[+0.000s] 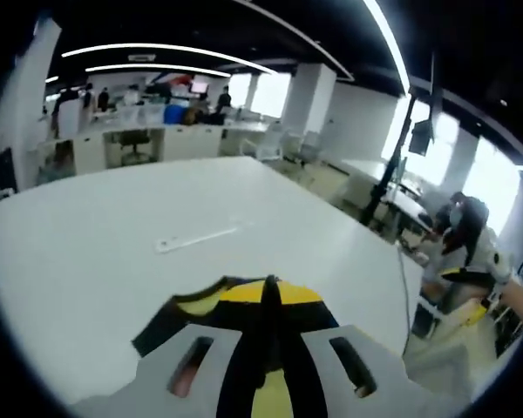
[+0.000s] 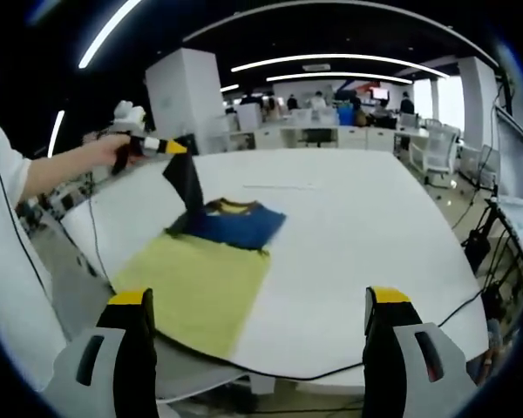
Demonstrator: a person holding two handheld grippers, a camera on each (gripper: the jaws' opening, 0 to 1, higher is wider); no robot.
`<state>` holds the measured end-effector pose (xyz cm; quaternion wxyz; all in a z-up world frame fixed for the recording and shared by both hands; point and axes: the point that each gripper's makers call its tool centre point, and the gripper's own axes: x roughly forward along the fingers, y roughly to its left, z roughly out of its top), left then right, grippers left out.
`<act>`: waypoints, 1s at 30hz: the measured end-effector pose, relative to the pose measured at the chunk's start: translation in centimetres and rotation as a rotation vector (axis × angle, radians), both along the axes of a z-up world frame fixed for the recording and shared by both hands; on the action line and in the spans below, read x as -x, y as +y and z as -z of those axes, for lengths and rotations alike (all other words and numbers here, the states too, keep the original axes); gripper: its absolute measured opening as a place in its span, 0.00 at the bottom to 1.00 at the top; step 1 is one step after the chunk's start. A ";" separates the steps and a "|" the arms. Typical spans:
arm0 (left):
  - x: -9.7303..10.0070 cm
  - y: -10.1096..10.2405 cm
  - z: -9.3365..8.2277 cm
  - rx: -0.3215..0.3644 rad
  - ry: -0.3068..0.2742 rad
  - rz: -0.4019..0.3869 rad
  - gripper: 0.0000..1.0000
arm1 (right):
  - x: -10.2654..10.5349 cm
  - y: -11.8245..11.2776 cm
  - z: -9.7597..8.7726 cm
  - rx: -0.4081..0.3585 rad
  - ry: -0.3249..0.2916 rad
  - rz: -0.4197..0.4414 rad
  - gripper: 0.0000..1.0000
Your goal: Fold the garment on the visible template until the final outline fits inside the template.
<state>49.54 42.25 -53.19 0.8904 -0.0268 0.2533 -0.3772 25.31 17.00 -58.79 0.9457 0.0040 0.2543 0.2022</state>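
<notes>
On the near left part of the white table (image 2: 366, 252), as the right gripper view shows it, lies the garment (image 2: 235, 222). Its main body is dark blue, bunched into a rough rectangle, with a yellow band showing at the collar edge. One black part of it is lifted off the table into a steep upright flap, pulled toward the left gripper (image 2: 176, 148), which a person's hand (image 2: 113, 152) holds above the table's left edge. That gripper's yellow-tipped jaws are pinched together on the top of the black flap. Just in front of the garment, touching its near edge, a yellow-green template (image 2: 196, 292) lies flat and reaches toward the table's near edge; the blue part rests beyond it, overlapping only its far border.

In the left gripper view, the left gripper (image 1: 270, 300) has its grey jaws closed tight on black and yellow fabric, which bunches between and around them above the table.

The right gripper (image 2: 257, 309) hovers at the near edge of the table with its jaws spread wide, holding nothing, the yellow tips well apart over the template and bare table. A thin black cable (image 2: 401, 335) trails along the near table edge.
</notes>
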 end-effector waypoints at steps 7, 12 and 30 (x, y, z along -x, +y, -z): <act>-1.1 -0.7 0.4 0.016 0.009 -0.037 0.00 | -0.1 -0.4 0.2 -0.004 0.006 0.003 1.00; -1.7 -1.1 0.9 0.017 0.013 -0.064 0.00 | -0.2 -0.7 0.5 -0.007 0.011 0.005 1.00; -2.3 -3.4 5.0 0.009 0.093 -0.117 0.00 | -0.8 -1.4 0.4 0.002 0.010 -0.014 1.00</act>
